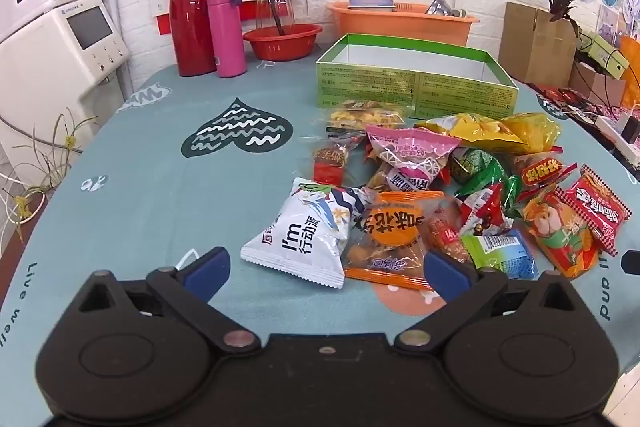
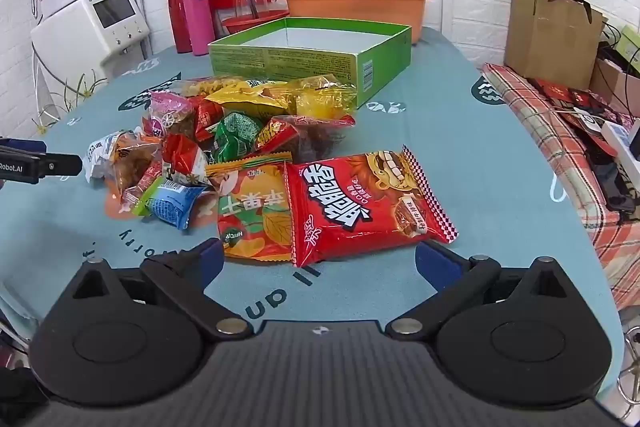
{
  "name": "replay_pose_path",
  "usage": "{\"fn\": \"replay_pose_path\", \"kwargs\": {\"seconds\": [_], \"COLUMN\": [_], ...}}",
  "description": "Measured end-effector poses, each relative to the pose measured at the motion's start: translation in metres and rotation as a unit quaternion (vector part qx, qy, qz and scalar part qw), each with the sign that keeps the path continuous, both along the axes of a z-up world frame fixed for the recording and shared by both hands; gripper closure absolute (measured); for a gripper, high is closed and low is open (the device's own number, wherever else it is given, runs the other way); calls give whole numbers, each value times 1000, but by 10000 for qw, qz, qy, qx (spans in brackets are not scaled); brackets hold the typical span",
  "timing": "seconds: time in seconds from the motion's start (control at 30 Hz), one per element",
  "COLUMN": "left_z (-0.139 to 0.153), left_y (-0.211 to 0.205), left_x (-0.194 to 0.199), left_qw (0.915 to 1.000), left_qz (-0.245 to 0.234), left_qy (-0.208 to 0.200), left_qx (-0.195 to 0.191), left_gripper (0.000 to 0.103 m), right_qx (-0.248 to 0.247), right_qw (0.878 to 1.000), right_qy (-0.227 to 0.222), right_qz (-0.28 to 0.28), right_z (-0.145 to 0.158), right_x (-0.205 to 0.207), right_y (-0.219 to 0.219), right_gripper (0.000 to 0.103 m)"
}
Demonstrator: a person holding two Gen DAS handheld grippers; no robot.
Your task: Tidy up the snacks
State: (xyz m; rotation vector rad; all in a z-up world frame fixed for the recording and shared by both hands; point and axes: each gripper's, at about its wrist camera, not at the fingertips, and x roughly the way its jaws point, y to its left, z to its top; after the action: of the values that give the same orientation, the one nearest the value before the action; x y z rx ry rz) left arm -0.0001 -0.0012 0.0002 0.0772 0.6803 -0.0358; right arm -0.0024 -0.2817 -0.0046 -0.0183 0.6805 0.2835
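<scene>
A heap of wrapped snacks [image 1: 444, 179] lies on the teal tablecloth in front of an open green box [image 1: 416, 83] whose inside shows bare. Nearest my left gripper [image 1: 326, 267] are a white packet [image 1: 304, 235] and an orange packet [image 1: 390, 243]; its blue pads stand wide apart above the cloth, holding nothing. My right gripper [image 2: 320, 263] is open too, hovering just short of a big red packet [image 2: 368, 203] and an orange fruit packet [image 2: 256, 215]. The heap [image 2: 224, 131] and green box [image 2: 312, 63] lie beyond. The left gripper's tip [image 2: 44, 163] shows at the left edge.
Behind the box stand a red flask [image 1: 190, 15], a pink bottle [image 1: 226, 31], a glass jug in a red bowl [image 1: 282, 41] and an orange basin [image 1: 402, 21]. A white appliance [image 1: 60, 47] sits left. A cardboard box [image 2: 552, 35] and a plaid-covered surface [image 2: 560, 131] with cables lie right.
</scene>
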Motion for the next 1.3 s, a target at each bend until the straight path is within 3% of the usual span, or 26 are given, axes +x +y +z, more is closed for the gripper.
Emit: {"fn": "replay_pose_path", "kwargs": {"seconds": [1.3], "left_z": [0], "left_y": [-3], "left_x": [4], "left_qw": [9997], "left_qz": [-171], "left_qy": [54], "left_qx": [-156], "left_gripper": [0], "right_qx": [37], "right_qw": [10000], "right_qy": [-11], "right_qz": [-22], "right_z": [-3], "right_x": [6], "right_y": [6], "right_gripper": [0]}}
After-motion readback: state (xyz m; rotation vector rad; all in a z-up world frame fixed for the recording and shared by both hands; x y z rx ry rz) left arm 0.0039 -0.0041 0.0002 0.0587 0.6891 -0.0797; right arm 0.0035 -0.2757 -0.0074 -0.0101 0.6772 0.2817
